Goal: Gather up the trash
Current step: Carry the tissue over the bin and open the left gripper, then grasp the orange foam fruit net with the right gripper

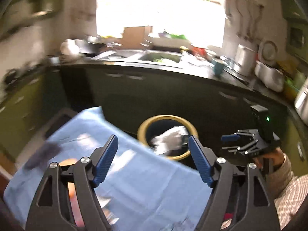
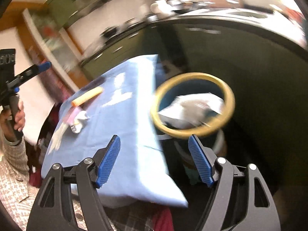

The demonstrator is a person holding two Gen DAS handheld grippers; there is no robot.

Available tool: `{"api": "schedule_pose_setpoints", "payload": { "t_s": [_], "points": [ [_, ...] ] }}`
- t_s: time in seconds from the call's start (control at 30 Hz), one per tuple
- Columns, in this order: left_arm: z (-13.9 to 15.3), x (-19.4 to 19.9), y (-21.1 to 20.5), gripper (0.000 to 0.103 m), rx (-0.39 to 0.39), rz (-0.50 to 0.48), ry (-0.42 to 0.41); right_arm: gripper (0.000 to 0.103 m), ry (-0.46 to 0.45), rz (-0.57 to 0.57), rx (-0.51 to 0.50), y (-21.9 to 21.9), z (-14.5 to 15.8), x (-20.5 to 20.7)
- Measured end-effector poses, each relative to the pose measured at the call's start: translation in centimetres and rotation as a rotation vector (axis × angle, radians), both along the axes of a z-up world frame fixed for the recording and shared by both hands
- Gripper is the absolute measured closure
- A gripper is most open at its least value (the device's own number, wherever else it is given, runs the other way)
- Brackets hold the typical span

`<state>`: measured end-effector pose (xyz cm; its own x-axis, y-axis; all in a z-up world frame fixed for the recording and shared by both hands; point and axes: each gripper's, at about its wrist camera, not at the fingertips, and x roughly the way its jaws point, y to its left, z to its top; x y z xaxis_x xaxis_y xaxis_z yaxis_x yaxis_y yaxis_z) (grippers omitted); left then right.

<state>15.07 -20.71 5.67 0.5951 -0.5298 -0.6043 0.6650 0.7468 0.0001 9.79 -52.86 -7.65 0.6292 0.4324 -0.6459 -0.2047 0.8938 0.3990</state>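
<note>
Left gripper point(image 1: 153, 160): jaws wide, nothing between the blue pads; it hangs over the near edge of the blue cloth. In the right wrist view it shows at the far left point(image 2: 45, 65), held by a hand point(image 2: 18, 118) in a knitted sleeve.
Right gripper point(image 2: 155, 160): jaws wide and empty; one finger over the cloth, the other over the bin's near side. In the left wrist view it sits at the right point(image 1: 230, 138), its hand point(image 1: 273, 155) around the grip.
Cloth point(image 2: 119, 119): pale blue, spread over a low table, creased, its corner hanging off just beside the bin.
Bin point(image 2: 230, 98): round, dark blue inside with a yellow rim, standing on the floor touching or just beside the cloth's edge.
Trash in bin point(image 2: 194, 105): crumpled white paper or wrapper, blurred, filling much of the opening.
Trash on cloth: an orange tube point(image 2: 87, 96), a crumpled white scrap point(image 2: 79, 122) beside it, well apart from the bin.
Background: dark counter point(image 1: 134, 65) with a sink point(image 1: 159, 56), a blue cup point(image 1: 218, 66), cluttered dishes, bright window point(image 1: 159, 9); all motion-blurred.
</note>
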Motion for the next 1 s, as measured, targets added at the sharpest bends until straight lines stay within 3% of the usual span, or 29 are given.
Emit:
{"api": "schedule_pose_setpoints", "payload": {
  "t_s": [0.13, 0.27, 0.43, 0.67, 1.0],
  "points": [
    [0.8, -2.7, 7.9, 0.025, -0.036, 0.180, -0.004, 0.029, -0.002, 0.194, -0.004, 7.6, 3.0, 4.9],
    [0.2, -5.2, 15.0, 0.025, -0.083, 0.330, 0.012, 0.029, 0.014, 0.317, -0.065, 15.8, 4.6, 9.6],
    [-0.6, -7.5, 20.6, 0.025, -0.118, 0.423, 0.022, 0.029, 0.166, 0.411, -0.032, 24.4, 4.2, 16.2],
    [-2.1, -8.5, 24.3, 0.025, -0.114, 0.457, 0.031, 0.030, 0.341, 0.386, -0.017, 30.7, 1.3, 22.2],
    [-3.9, -8.3, 24.1, 0.025, -0.079, 0.420, 0.031, 0.030, 0.553, 0.277, -0.074, 36.0, -2.0, 28.2]
  ]
}}
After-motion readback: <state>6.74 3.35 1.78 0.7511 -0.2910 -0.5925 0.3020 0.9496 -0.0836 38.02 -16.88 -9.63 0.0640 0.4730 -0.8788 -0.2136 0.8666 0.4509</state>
